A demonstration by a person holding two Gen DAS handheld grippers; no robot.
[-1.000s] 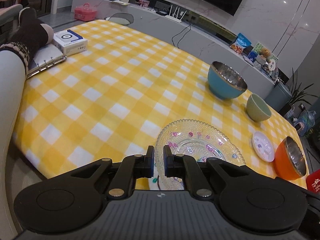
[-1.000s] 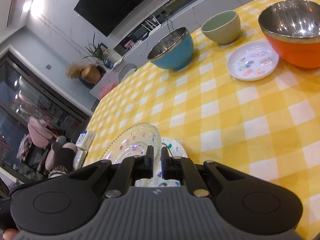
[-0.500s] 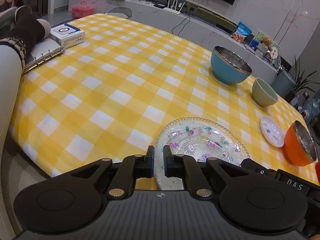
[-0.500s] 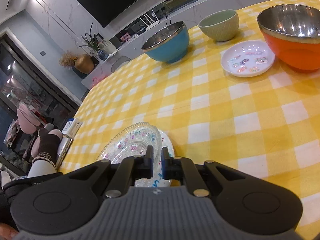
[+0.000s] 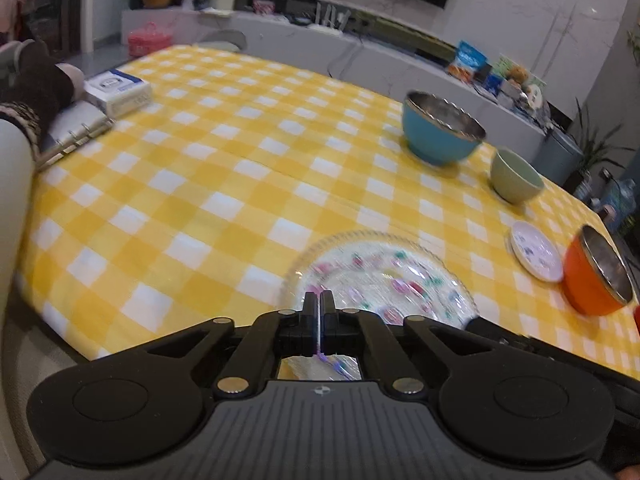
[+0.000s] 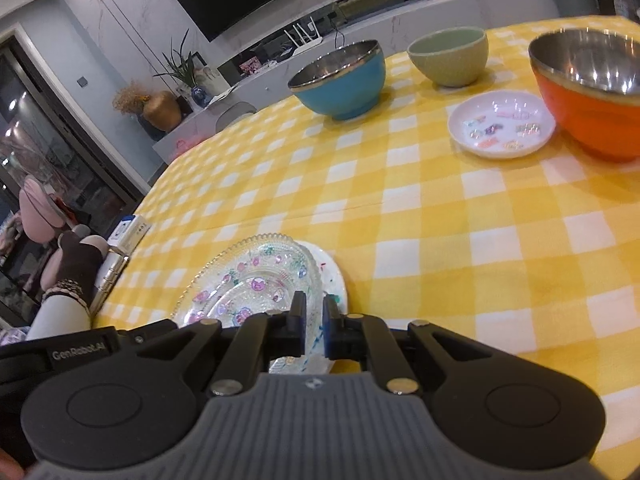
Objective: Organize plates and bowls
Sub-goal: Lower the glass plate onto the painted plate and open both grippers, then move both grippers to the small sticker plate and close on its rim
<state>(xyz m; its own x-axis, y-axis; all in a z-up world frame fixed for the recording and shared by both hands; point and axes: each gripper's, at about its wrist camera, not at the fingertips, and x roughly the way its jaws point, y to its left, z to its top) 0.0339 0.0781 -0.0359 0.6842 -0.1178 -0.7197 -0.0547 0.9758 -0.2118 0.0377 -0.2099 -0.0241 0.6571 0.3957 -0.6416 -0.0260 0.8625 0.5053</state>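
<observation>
A clear glass plate [image 5: 380, 276] [image 6: 256, 276] with coloured flowers lies on a white speckled plate [image 6: 332, 276] near the table's front edge. My left gripper [image 5: 319, 300] is closing, and its pads pinch the glass plate's near rim, seen as a thin bright line between them. My right gripper [image 6: 314, 304] is shut on the same plate's rim from the other side. Further back stand a blue bowl [image 5: 440, 132] [image 6: 340, 80], a green bowl [image 5: 516, 176] [image 6: 450, 56], a small white dish [image 5: 536, 256] [image 6: 500, 124] and an orange bowl [image 5: 596, 276] [image 6: 592, 92].
The table wears a yellow checked cloth [image 5: 224, 160]. At its far left lie a ring binder [image 5: 76, 128] and a white box [image 5: 118, 90], with a person's socked foot [image 5: 32, 84] resting beside them. A low cabinet [image 5: 360, 52] runs behind the table.
My left gripper's fingers have drawn together from a small gap to a tight pinch on the plate rim. Both wrist views have rolled slightly. The plates and bowls have stayed put.
</observation>
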